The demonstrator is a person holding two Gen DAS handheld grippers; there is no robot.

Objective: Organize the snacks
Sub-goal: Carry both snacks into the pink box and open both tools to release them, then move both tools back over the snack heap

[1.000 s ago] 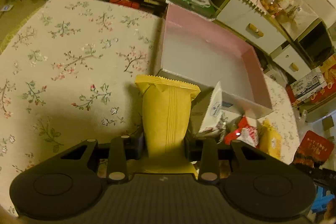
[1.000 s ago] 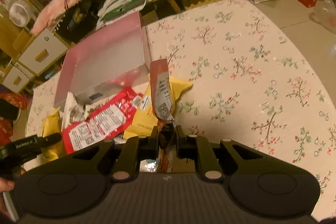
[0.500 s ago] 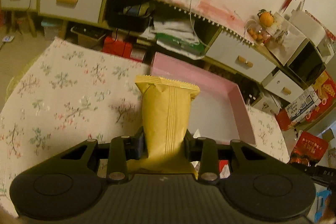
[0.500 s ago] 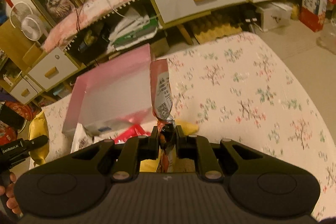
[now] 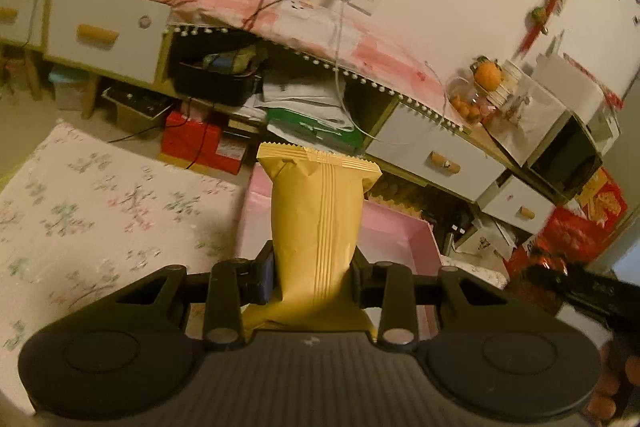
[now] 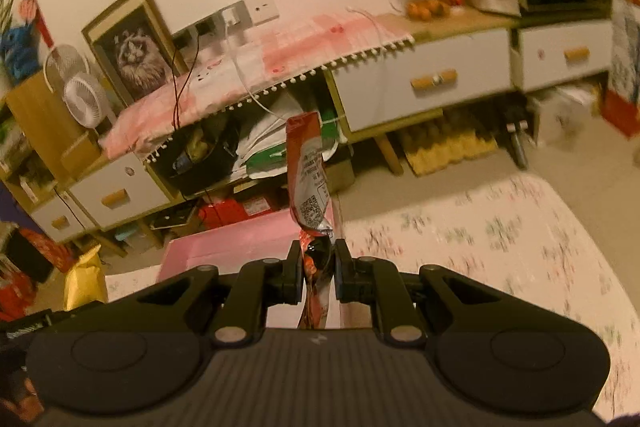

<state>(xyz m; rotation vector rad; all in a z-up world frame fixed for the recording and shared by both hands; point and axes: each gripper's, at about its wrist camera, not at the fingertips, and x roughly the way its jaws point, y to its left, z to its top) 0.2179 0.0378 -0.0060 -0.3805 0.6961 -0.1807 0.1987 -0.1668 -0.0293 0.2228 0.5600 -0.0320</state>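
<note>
Yellow foil fills the centre of my left view: my left gripper (image 5: 314, 277) is clamped on the yellow snack packet (image 5: 318, 223), which stands upright in front of the pink box (image 5: 404, 233) at lower centre. My right gripper (image 6: 318, 277) is pinched tight on the red snack packet (image 6: 308, 179), which stands up at frame centre, above the box's pink rim (image 6: 224, 247). Floral tablecloth (image 6: 500, 247) spreads across the lower right.

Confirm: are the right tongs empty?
No, the right tongs are pinched shut on a thin red foil snack packet sticking up between them.
</note>
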